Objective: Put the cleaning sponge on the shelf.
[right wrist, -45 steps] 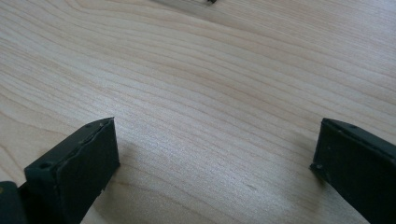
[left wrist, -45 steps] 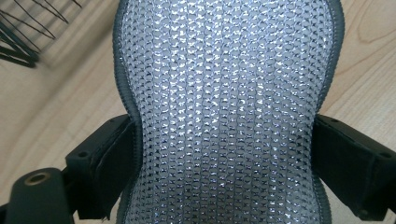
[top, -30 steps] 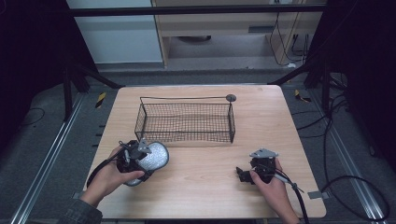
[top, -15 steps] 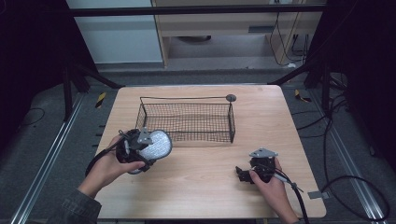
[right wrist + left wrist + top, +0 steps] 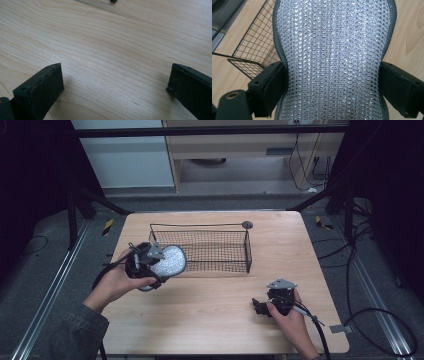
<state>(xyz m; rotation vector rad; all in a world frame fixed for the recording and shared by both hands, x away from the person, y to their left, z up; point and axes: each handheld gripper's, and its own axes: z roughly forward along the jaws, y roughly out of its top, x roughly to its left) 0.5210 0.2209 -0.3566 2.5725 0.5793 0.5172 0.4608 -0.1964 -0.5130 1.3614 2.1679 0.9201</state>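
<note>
Up close, we see the pad (image 5: pixel 332 60) as a silvery, glittering mesh of small shiny cells with a dark grey stitched border, narrowing to a waist where the left gripper's (image 5: pixel 332 87) two black jaws pinch it from either side. Their opening has just widened a touch, yet the pads press into the edges and the pad sits firmly between them.

From the high view we get what the close view cannot give: the pad (image 5: pixel 167 261) is held off the table (image 5: pixel 215 320), just at the near left corner of the wire basket (image 5: pixel 200 247), outside it, with the left gripper (image 5: pixel 145 265) in the person's left hand. That view also shows a small round grey knob (image 5: pixel 247 224) at the basket's far right corner.

The right gripper (image 5: pixel 265 306) rests low on the table near the right edge, well apart from the basket. Its own view shows the two jaws spread wide with bare wood (image 5: pixel 112 62) between them, holding nothing.
</note>
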